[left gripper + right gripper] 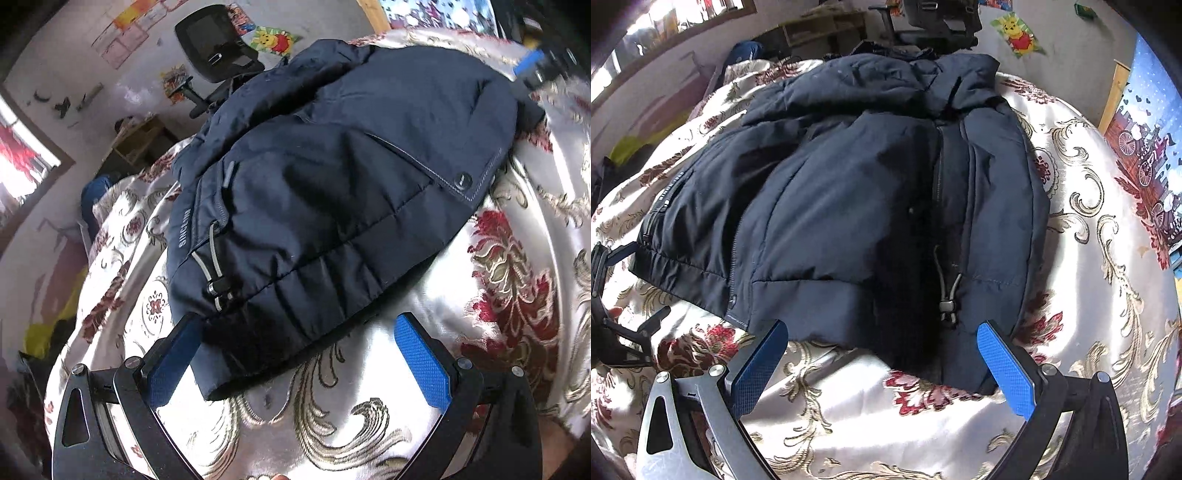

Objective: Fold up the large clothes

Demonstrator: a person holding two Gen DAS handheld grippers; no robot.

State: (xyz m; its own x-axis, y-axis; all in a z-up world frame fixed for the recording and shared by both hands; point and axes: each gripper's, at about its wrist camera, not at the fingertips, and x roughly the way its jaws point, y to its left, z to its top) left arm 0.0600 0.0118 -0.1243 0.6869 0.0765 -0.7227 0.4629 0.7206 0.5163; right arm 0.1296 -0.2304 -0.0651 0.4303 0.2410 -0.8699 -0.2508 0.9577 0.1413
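A large dark navy padded jacket (332, 192) lies spread on a bed, hem toward me, hood at the far end; it also fills the middle of the right wrist view (849, 192). My left gripper (299, 354) is open and empty, its blue pads on either side of the jacket's near hem corner. My right gripper (882, 354) is open and empty, its pads on either side of the hem by the grey drawcord toggle (947, 306). The left gripper also shows at the left edge of the right wrist view (613, 295).
The bed carries a shiny cream bedspread (369, 406) with red and gold flowers, also in the right wrist view (1089, 258). A black office chair (214, 51) and a low wooden shelf (140, 140) stand beyond the bed. Yellow cloth (48, 332) lies on the floor at left.
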